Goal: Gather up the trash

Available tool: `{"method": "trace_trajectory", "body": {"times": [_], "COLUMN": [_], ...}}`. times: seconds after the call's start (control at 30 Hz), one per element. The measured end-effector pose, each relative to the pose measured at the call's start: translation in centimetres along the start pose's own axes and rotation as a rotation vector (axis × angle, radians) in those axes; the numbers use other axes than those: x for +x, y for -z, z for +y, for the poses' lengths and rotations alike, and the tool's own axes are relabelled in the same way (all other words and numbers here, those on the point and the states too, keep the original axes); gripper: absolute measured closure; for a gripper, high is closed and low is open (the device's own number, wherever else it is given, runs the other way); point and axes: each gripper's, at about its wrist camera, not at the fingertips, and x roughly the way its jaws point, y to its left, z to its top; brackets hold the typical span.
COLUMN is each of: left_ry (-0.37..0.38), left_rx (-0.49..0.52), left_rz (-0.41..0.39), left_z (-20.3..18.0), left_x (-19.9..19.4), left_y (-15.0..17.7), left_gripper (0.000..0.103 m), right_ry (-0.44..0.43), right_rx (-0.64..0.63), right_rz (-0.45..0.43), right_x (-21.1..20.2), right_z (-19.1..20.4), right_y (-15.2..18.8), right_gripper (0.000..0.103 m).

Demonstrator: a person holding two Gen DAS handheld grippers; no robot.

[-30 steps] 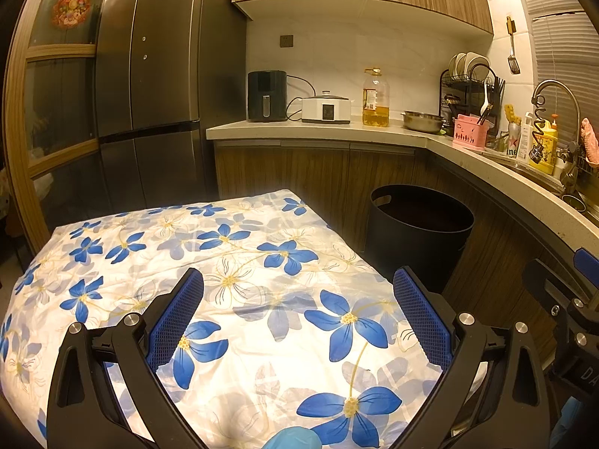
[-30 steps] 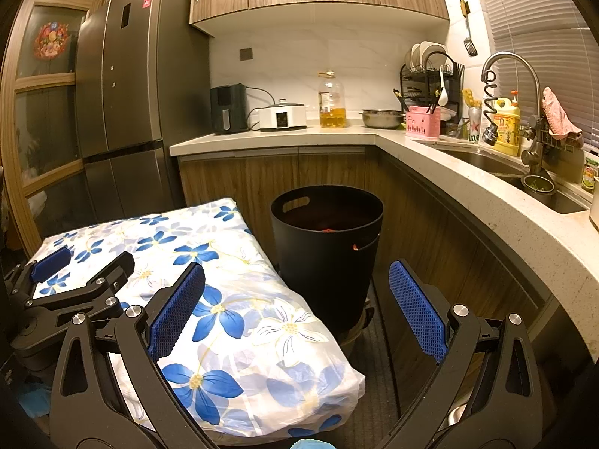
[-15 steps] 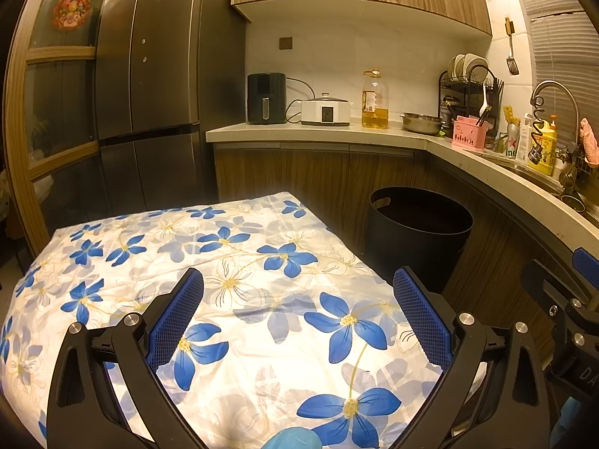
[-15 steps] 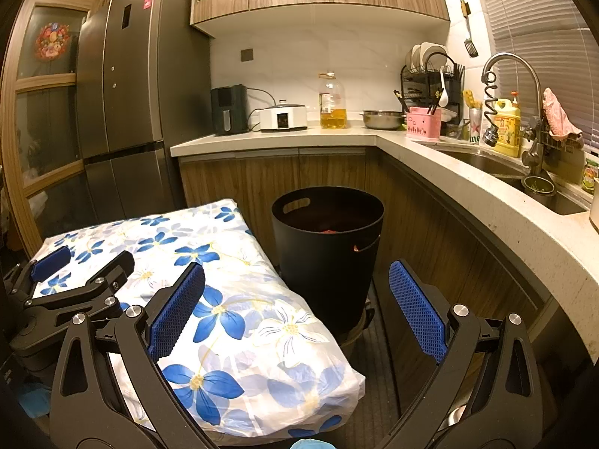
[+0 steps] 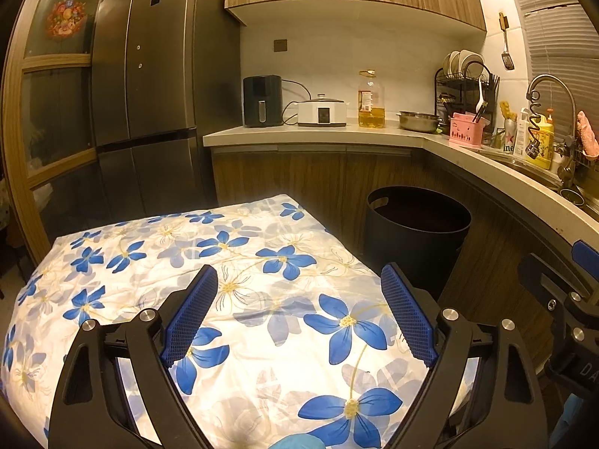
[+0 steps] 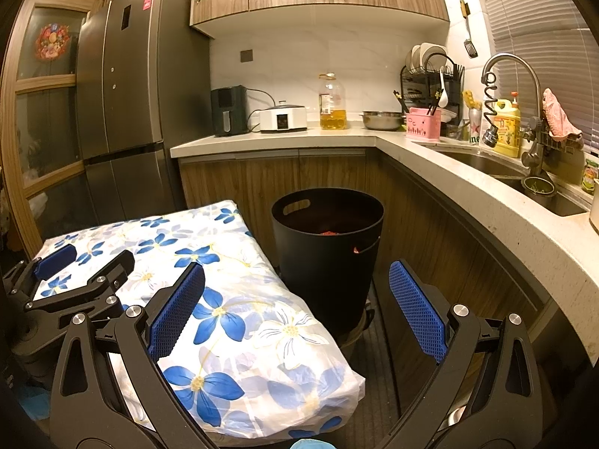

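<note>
A black round bin [image 5: 415, 232] stands on the floor by the cabinet corner, just right of a table under a blue-flowered cloth [image 5: 224, 262]. In the right wrist view the bin [image 6: 325, 254] shows something red [image 6: 329, 232] inside. My left gripper [image 5: 299, 310] hovers over the cloth's near part; its jaws are closing and nothing is between them. My right gripper [image 6: 295, 310] is open and empty, aimed at the bin past the cloth's corner [image 6: 262, 336]. The left gripper [image 6: 75, 280] also shows at the left of the right wrist view.
A dark fridge [image 5: 149, 112] stands behind the table. An L-shaped counter [image 6: 486, 202] holds an air fryer, a cooker, an oil bottle [image 6: 331, 104], a steel bowl, a dish rack and a sink with a tap [image 6: 505, 75]. Wooden cabinet fronts run close behind the bin.
The left gripper's blue pads have drawn a little closer together. Both hands and the right gripper's jaws stay as they were.
</note>
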Motion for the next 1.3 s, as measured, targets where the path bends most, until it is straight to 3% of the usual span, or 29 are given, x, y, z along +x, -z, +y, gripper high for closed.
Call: {"method": "trace_trajectory", "body": {"times": [0.87, 1.3], "left_ry": [0.004, -0.006], "left_rx": [0.004, 0.009], "left_rz": [-0.005, -0.014], "left_z": [-0.23, -0.14], "left_x": [-0.21, -0.48], "left_y": [-0.16, -0.57], "left_gripper": [0.017, 0.006], "right_ry": [-0.003, -0.006], "right_rx": [0.008, 0.011], "right_rz": [-0.008, -0.013], "right_x": [-0.18, -0.45], "right_z": [-0.41, -0.24], "right_y": [-0.34, -0.51], "right_gripper": [0.005, 0.005]}}
